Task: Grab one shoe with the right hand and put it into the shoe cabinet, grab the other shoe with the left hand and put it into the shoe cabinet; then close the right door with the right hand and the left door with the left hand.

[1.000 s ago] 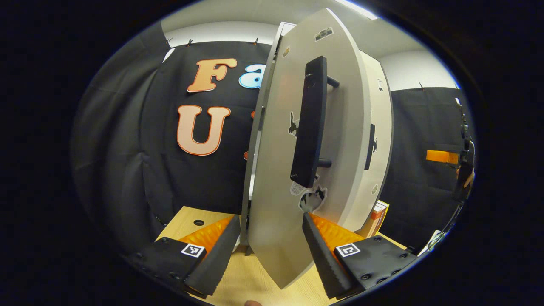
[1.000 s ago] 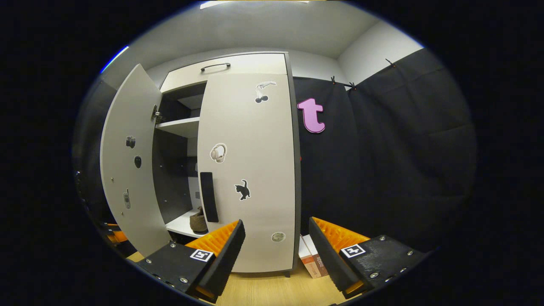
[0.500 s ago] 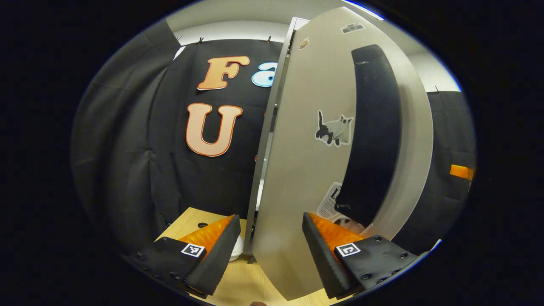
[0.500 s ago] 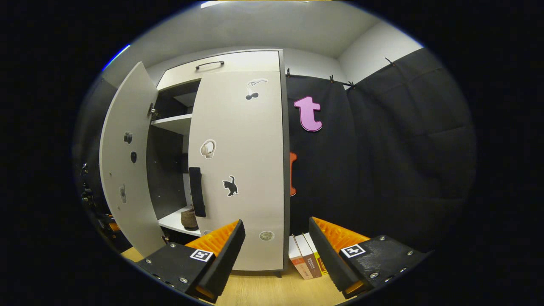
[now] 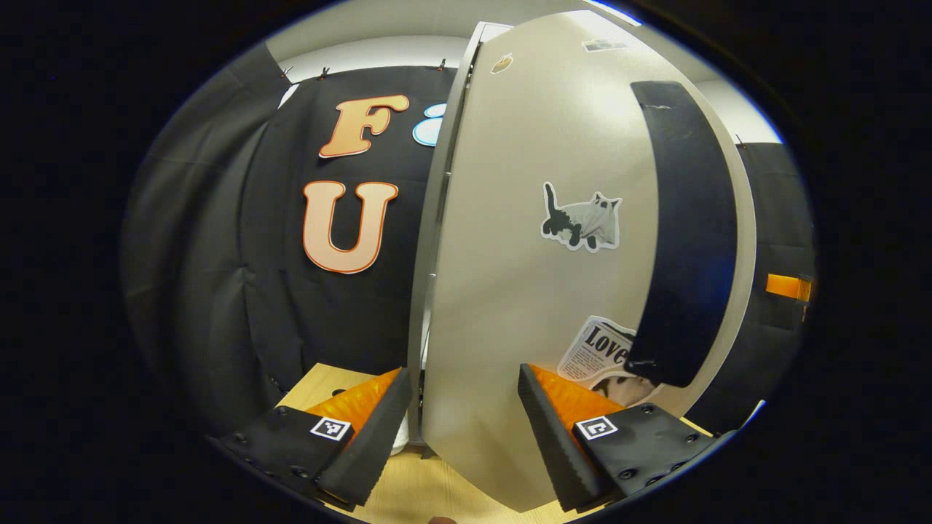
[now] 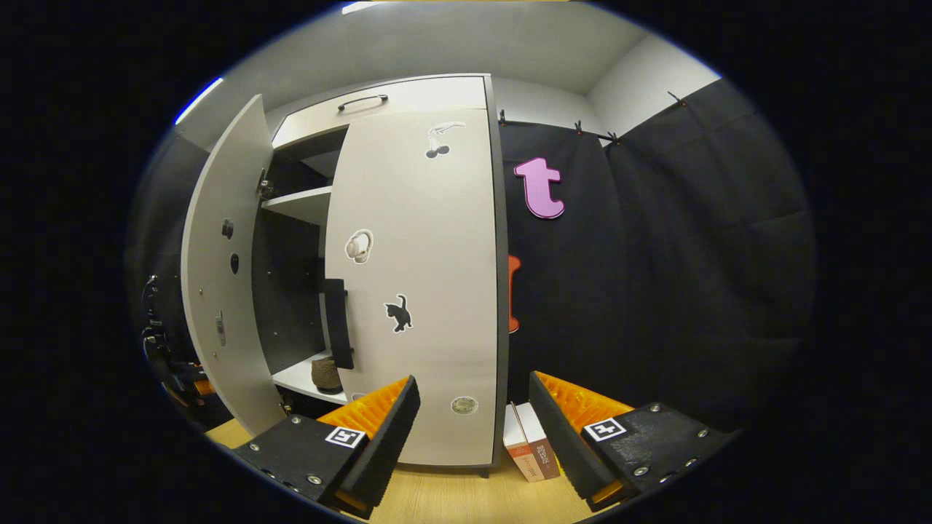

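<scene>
- Left gripper view: the left door (image 5: 539,291) now fills more of the frame than a second ago, its handle (image 5: 684,233) nearer; the left claw (image 5: 466,429), fingers apart, straddles its lower edge.
- Right gripper view: the right claw (image 6: 473,429) hangs spread and empty before the shut right door (image 6: 422,291); a shoe (image 6: 325,373) sits on the cabinet's lower shelf (image 6: 309,382). Only the left door (image 6: 222,291) seems left to close.

Left door (image 6: 218,276) stands ajar, leaving a gap beside right door (image 6: 422,291).

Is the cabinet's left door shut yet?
No, still ajar. In the right gripper view the left door stands swung out, leaving a dark gap with a shelf and a shoe visible inside.
</scene>
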`<state>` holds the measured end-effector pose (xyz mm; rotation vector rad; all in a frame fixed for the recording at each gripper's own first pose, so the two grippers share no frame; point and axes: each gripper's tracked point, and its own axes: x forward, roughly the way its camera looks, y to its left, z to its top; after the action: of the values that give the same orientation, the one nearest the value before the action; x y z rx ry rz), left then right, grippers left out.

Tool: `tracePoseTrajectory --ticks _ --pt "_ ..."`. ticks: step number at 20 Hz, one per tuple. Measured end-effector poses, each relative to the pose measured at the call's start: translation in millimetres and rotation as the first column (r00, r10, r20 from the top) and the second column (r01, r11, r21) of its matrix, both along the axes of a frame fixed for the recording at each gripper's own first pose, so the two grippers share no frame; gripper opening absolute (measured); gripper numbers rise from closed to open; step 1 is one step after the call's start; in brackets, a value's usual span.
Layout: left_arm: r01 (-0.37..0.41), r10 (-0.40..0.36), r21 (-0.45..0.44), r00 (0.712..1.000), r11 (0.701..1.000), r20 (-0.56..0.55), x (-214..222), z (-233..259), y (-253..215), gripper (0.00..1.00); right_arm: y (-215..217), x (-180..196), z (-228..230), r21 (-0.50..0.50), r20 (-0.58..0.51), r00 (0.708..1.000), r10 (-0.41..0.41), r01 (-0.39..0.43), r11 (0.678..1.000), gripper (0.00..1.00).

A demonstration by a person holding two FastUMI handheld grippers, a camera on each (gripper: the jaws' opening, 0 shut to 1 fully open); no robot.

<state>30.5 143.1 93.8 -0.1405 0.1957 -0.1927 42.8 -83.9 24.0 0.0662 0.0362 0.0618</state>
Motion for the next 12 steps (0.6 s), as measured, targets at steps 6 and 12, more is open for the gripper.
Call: tracePoseTrajectory --ticks 6,12 --pt "0.024 -0.024 0.039 1.0 0.999 -0.014 45.3 -6.4 -40.5 0.96 -10.6 13.7 -1.4 0.005 -0.005 1.0 -0.002 0.002 1.0 0.93" --pt "0.002 0.0 0.071 1.0 0.998 -0.028 53.4 -10.6 -51.9 0.96 -22.0 22.8 -5.3 0.017 -0.011 1.0 -0.003 0.003 1.0 0.93"
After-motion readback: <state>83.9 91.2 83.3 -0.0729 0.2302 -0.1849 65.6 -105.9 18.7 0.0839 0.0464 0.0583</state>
